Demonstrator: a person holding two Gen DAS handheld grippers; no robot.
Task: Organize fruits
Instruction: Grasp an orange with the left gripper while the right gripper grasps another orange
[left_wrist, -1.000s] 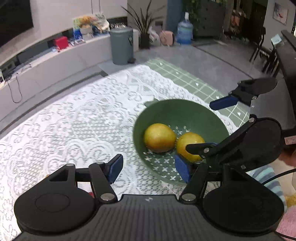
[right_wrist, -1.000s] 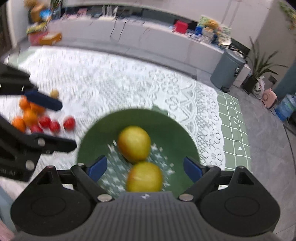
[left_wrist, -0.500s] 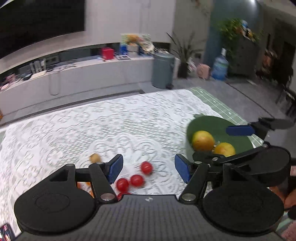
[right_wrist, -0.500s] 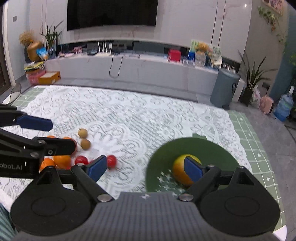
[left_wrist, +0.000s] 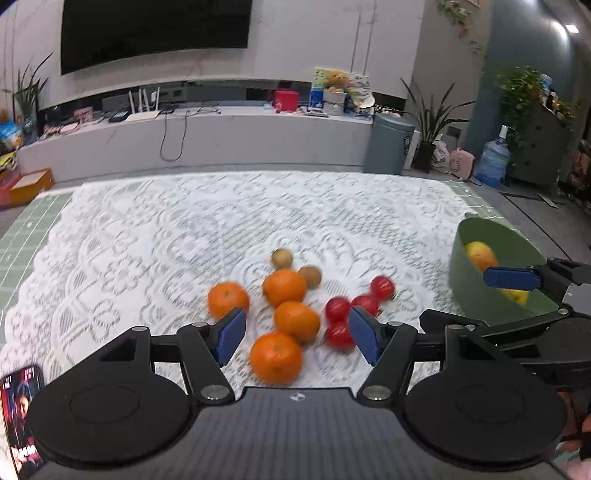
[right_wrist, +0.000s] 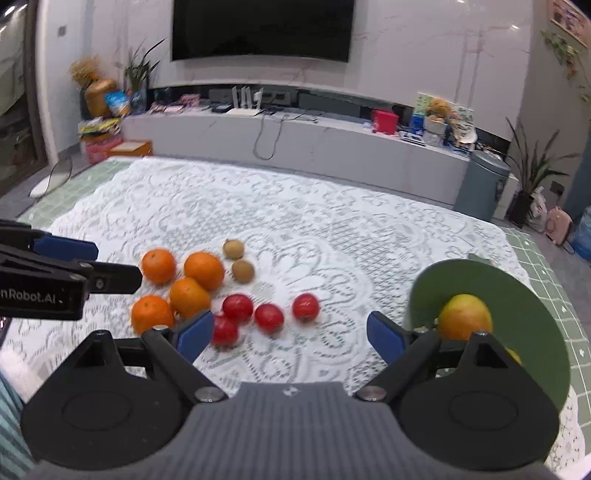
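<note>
Several oranges (left_wrist: 284, 287) (right_wrist: 204, 270) lie in a cluster on the lace tablecloth, with several small red fruits (left_wrist: 337, 309) (right_wrist: 269, 317) to their right and two brown kiwis (left_wrist: 282, 257) (right_wrist: 242, 270) behind. My left gripper (left_wrist: 297, 334) hangs open just above the nearest oranges, holding nothing. A green bowl (left_wrist: 461, 273) (right_wrist: 532, 295) at the right holds two yellow-orange fruits (right_wrist: 463, 315). My right gripper (right_wrist: 290, 338) is open and empty over bare cloth, between the red fruits and the bowl.
The lace cloth (right_wrist: 295, 206) covers a green gridded mat (right_wrist: 543, 258). A phone (left_wrist: 22, 410) lies at the near left edge. Beyond the table stand a low white cabinet, a grey bin (left_wrist: 389, 144) and potted plants.
Both grippers swung left, away from the green bowl, and now face the loose fruit cluster. The bowl slid from centre to the right edge of both views. Jaws stayed open.
</note>
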